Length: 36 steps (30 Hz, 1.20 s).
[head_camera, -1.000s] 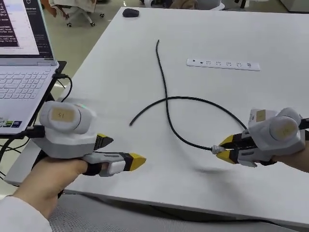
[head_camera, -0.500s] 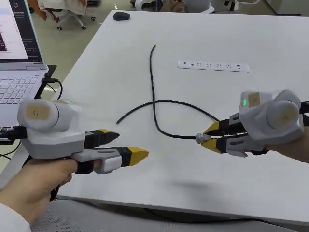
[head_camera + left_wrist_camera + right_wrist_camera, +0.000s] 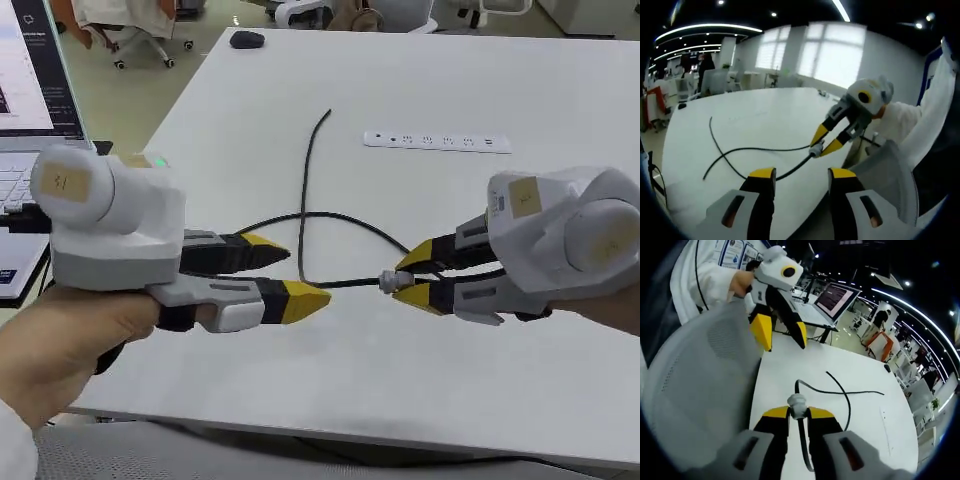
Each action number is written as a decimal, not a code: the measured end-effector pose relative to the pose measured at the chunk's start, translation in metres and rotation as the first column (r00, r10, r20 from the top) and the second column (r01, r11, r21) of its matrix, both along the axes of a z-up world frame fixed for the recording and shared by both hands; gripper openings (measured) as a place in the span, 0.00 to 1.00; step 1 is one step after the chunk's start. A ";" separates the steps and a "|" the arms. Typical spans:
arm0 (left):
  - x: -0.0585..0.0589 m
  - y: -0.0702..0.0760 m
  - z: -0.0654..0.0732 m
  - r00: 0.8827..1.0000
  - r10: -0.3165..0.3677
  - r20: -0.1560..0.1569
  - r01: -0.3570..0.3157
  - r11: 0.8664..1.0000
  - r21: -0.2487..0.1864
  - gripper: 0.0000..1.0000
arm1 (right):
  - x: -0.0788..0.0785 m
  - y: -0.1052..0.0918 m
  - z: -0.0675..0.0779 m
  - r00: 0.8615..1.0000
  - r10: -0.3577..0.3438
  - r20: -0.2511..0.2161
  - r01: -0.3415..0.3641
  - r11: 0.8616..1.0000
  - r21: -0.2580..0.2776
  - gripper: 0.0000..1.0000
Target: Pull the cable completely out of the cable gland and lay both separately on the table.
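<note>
The left hand-held gripper point(image 3: 302, 275) is held level over the near edge of the counter point(image 3: 520, 90), pointing right, jaws apart and empty. The cable point(image 3: 305, 190) loops across the counter to the cable gland point(image 3: 393, 282), which the right hand-held gripper point(image 3: 412, 277) pinches, pointing left.

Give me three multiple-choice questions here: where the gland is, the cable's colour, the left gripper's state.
1. Where is the gland? A) by the power strip B) between the right gripper's jaws C) on the laptop
2. The cable's colour? A) red B) white C) black
3. The left gripper is: A) open, empty B) shut on the cable C) shut on the gland
B: the right gripper view shows it clamped at the tips. C: it is black all along. A: its jaws stand apart, nothing between.
</note>
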State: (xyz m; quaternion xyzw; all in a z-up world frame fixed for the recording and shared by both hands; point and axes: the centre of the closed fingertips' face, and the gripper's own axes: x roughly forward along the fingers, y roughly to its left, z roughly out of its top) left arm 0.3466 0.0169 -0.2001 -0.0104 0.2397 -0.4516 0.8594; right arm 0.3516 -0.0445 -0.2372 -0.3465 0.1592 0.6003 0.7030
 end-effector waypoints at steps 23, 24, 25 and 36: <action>-0.006 -0.042 0.026 0.972 -0.233 0.030 0.234 0.953 -0.193 0.24 | -0.024 0.018 0.056 0.988 0.075 0.134 -0.097 0.982 0.164 0.12; -0.007 -0.044 0.026 0.969 -0.244 0.026 0.244 0.949 -0.198 0.23 | -0.024 0.018 0.058 0.986 0.077 0.145 -0.101 0.981 0.163 0.12; -0.007 -0.045 0.027 0.970 -0.243 0.026 0.243 0.949 -0.202 0.23 | -0.024 0.018 0.059 0.986 0.077 0.149 -0.102 0.981 0.164 0.12; -0.013 -0.045 0.041 0.970 -0.239 0.036 0.237 0.913 -0.331 0.17 | -0.027 0.022 0.075 0.984 0.094 0.153 -0.131 0.960 0.249 0.12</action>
